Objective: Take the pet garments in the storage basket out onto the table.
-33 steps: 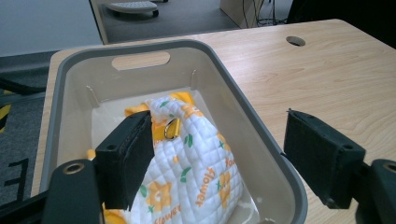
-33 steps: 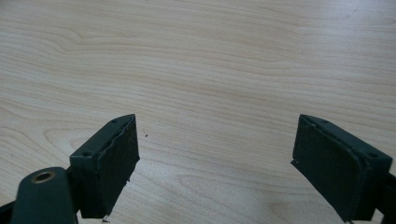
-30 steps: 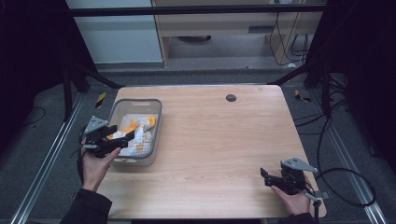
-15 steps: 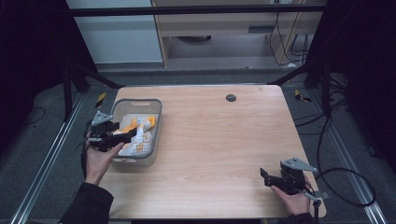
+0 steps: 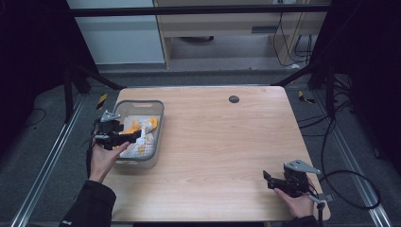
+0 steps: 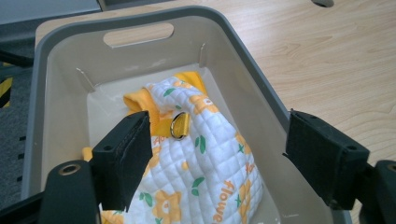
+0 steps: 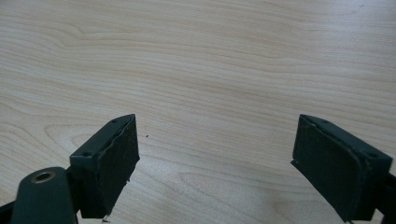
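Since the quilted cloth item [image 6: 196, 163] lies bunched inside the grey bin [image 6: 56, 60] at the left side of the tabletop [image 5: 222, 142], the left tool [image 6: 219, 163] is held low over the bin's near end, aimed down into it, apparently lined up for a pick. Item: white w/ orange flower print, orange trim, metal ring [image 6: 177, 125] on an orange tab at its upper fold; it rests against the bin floor and walls. Left tool: jaws spread wide, one pad over the cloth's left edge, the other by the bin's right wall; nothing gripped, contact w/ cloth cannot be confirmed. Right tool [image 5: 276, 179]: parked at the tabletop's near right corner, well apart from the bin, jaws wide open over bare wood, holding nothing, likely on standby.
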### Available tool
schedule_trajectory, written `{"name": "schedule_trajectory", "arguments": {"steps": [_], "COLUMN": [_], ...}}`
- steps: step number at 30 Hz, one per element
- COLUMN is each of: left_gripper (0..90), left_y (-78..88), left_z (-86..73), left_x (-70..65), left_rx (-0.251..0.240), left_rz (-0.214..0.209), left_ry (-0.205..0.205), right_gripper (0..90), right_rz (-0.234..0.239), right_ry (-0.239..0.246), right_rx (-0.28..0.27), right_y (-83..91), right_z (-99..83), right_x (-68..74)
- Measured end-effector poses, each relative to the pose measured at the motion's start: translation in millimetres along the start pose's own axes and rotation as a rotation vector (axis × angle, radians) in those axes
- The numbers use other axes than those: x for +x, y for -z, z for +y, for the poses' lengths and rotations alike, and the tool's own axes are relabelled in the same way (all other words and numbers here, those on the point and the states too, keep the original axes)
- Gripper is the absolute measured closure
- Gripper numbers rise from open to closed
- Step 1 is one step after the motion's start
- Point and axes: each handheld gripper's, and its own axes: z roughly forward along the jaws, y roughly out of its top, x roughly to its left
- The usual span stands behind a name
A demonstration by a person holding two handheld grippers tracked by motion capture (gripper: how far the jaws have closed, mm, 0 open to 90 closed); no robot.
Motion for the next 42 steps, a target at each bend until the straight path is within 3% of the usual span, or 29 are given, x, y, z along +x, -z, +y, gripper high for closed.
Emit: {"name": "schedule_trajectory", "arguments": {"steps": [11,23,42], "left_gripper": [21.7,21.1,20.8], "left_y": [-14.6,-29.7,-45.4], "left_z": [2.8,3.8,1.6], "left_x": [-1.8,-0.3,-1.7], "left_rx": [0.084,0.163,0.219], "left_rz": [0.006,0.001,0.005], "left_ry": [-0.026,-0.028,-0.036], "right_gripper": [14.3,14.2,13.9], "right_rz": [0.004,0.006,0.011], "right_ry": [-0.005,0.000,-0.005], "right_rx": [0.005,0.012,0.022], "right_y": [-0.2,-1.0,-2.0], "right_z": [-0.2,-0.4,-0.6], "right_x": [0.4,0.8,1.2]}}
